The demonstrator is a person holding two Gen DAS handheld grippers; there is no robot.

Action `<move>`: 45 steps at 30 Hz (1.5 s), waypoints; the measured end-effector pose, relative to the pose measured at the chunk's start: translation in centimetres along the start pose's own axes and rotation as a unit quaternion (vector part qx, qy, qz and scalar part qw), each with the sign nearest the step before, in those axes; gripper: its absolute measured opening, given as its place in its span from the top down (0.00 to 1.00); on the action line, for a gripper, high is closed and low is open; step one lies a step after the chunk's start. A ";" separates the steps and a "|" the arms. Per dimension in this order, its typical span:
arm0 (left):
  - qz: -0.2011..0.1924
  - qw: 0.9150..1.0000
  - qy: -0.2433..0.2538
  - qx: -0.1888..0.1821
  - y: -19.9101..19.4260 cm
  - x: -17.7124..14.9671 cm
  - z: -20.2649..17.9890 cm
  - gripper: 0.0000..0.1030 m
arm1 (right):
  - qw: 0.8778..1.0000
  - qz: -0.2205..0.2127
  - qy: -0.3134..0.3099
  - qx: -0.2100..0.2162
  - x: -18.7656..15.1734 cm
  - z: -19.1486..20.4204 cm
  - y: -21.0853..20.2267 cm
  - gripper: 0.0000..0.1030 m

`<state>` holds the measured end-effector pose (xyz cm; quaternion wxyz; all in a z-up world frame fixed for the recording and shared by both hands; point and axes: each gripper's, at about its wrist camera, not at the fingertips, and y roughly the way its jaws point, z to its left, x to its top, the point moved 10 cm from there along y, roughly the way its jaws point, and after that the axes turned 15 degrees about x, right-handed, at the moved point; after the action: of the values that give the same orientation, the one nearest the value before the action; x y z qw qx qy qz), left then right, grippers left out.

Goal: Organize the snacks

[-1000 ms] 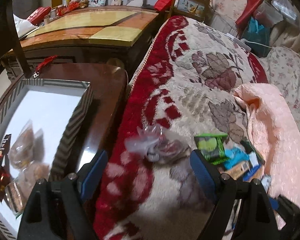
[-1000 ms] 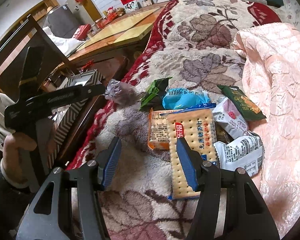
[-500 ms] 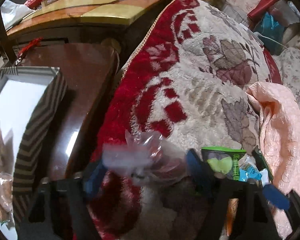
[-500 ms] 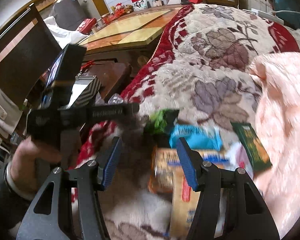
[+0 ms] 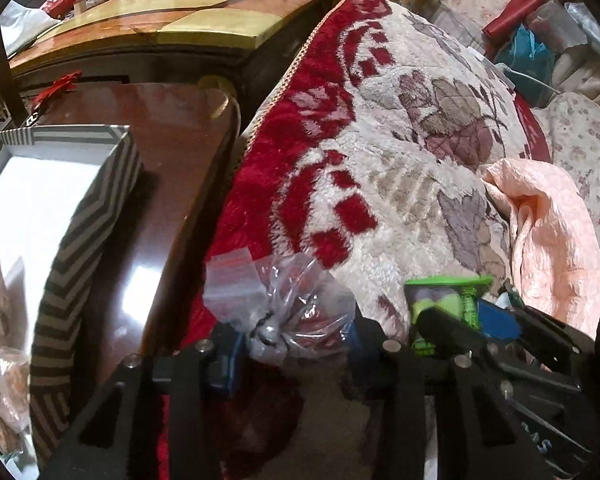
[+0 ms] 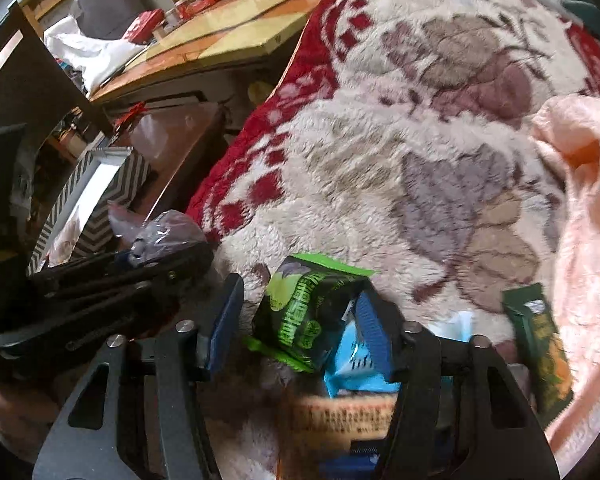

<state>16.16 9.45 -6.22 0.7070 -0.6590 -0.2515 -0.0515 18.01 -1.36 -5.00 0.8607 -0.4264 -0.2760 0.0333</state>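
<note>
the left hand-held gripper is closing its jaws on a clear plastic bag at the red edge of the blanket, the pads already pressing its sides. the right hand-held gripper is closing around a green snack packet, which lies between the jaws with the left pad still apart from it. the striped box sits on the surface at 9 o'clock of the bag.

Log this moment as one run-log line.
left gripper: closing around clear plastic bag | right gripper: closing around green-black snack packet
</note>
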 end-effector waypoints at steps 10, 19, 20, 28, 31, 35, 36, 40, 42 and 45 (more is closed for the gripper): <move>-0.018 1.000 -0.001 0.011 -2.8 -2.1 1.4 0.58 | 0.998 -0.014 -0.063 0.018 -1.6 3.8 -2.1 0.79; -0.051 0.999 0.004 0.020 -6.9 -4.1 2.4 0.58 | 0.996 -0.055 -0.061 0.040 -3.4 6.7 -5.3 0.79; -0.055 0.998 0.006 0.023 -7.3 -4.3 2.5 0.58 | 0.996 -0.056 -0.062 0.041 -3.6 7.0 -5.5 0.79; -0.081 0.996 0.007 0.035 -10.3 -6.1 4.0 0.58 | 0.995 -0.062 -0.066 0.051 -5.6 9.5 -6.6 0.79; -0.091 0.995 0.005 0.042 -11.2 -6.4 4.8 0.58 | 0.994 -0.061 -0.068 0.053 -6.1 10.2 -6.7 0.79; -0.100 0.994 0.001 0.046 -12.1 -6.8 5.7 0.58 | 0.994 -0.058 -0.075 0.055 -6.7 11.4 -7.0 0.79; -0.103 0.994 0.000 0.048 -12.3 -6.9 5.9 0.58 | 0.994 -0.056 -0.078 0.056 -6.8 11.7 -7.0 0.79; -0.108 0.993 -0.007 0.056 -12.7 -7.1 7.0 0.58 | 0.993 -0.050 -0.091 0.058 -7.0 13.0 -7.0 0.79; -0.110 0.992 -0.013 0.058 -12.9 -7.2 7.8 0.58 | 0.992 -0.049 -0.096 0.059 -7.1 13.5 -6.9 0.79; -0.115 0.991 -0.022 0.065 -13.3 -7.2 8.9 0.58 | 0.992 -0.044 -0.104 0.064 -7.1 14.5 -6.7 0.79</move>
<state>2.01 14.50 2.82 0.7321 -0.5791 -0.3442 -0.1015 3.48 2.73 3.86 0.8537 -0.3518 -0.3796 0.0571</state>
